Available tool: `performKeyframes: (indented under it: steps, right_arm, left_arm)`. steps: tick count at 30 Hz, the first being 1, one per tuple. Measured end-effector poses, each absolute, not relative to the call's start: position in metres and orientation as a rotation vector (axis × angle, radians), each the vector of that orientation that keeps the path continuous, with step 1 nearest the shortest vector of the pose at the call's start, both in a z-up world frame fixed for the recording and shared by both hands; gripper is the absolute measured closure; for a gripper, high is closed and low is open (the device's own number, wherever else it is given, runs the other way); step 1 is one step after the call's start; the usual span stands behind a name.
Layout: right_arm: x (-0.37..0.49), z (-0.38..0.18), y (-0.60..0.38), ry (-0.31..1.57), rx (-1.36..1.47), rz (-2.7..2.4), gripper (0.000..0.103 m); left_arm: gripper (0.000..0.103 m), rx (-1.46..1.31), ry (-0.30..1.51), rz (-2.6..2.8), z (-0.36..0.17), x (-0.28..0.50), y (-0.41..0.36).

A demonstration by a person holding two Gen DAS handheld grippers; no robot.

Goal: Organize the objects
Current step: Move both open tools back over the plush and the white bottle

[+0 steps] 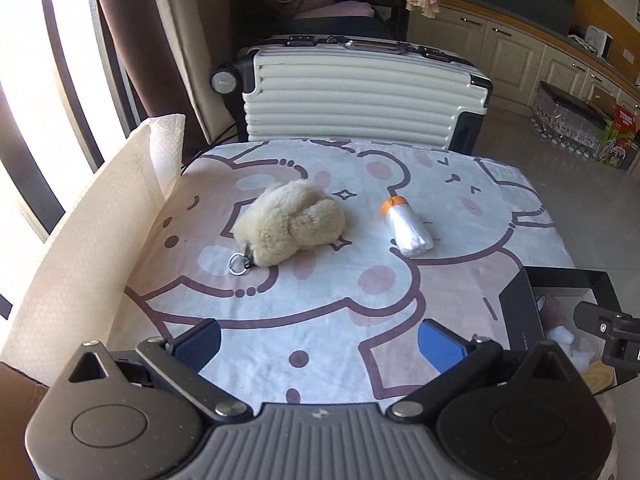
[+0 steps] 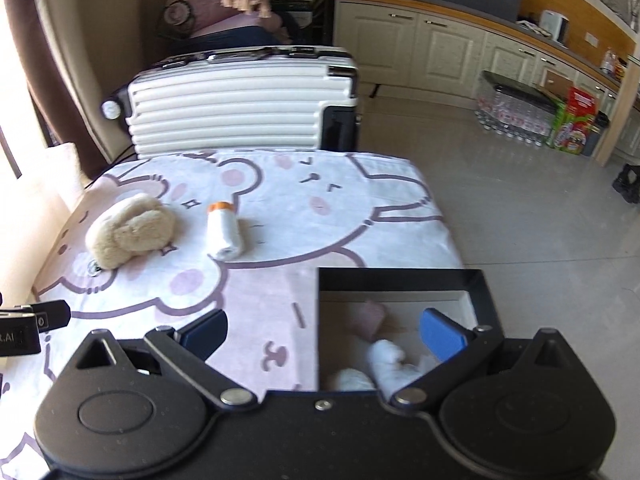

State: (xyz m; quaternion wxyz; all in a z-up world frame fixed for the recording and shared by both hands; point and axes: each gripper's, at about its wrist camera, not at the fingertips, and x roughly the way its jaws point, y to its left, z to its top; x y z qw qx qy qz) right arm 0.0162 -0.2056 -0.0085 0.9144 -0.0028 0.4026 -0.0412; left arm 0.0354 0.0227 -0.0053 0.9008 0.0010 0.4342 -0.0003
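A cream plush toy (image 1: 290, 226) with a metal key ring (image 1: 238, 263) lies on the bear-print cloth (image 1: 320, 336); it also shows in the right wrist view (image 2: 130, 230). A white roll with an orange cap (image 1: 406, 226) lies to its right, also in the right wrist view (image 2: 224, 230). A black open box (image 2: 400, 280) at the table's right front holds a pink item (image 2: 372, 316) and white soft items (image 2: 386, 356). My left gripper (image 1: 320, 346) is open and empty, near the table's front. My right gripper (image 2: 324, 334) is open and empty over the box's left edge.
A white ribbed suitcase (image 1: 360, 96) stands behind the table. A cream quilted panel (image 1: 92, 248) rises along the table's left side. Curtains and a bright window are at the left. Cabinets, bottled water packs (image 2: 516, 116) and tiled floor lie to the right.
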Motion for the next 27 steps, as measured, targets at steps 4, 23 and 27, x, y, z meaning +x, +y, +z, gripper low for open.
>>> performKeyframes:
  steps: [4,23,27]
  right_arm:
    - [0.019,-0.009,-0.193,0.83,-0.015,-0.065,0.0]
    - [0.025,-0.003,-0.184,0.802,0.013,-0.049,0.0]
    - [0.031,-0.002,-0.178,0.803,-0.002,-0.027,0.0]
  left_arm:
    - [0.0,-0.013,0.9,0.022,-0.005,0.034,0.036]
    - [0.0,-0.076,0.767,0.076,0.011,0.035,0.064]
    - [0.0,-0.112,0.74,0.102,0.015,0.039,0.076]
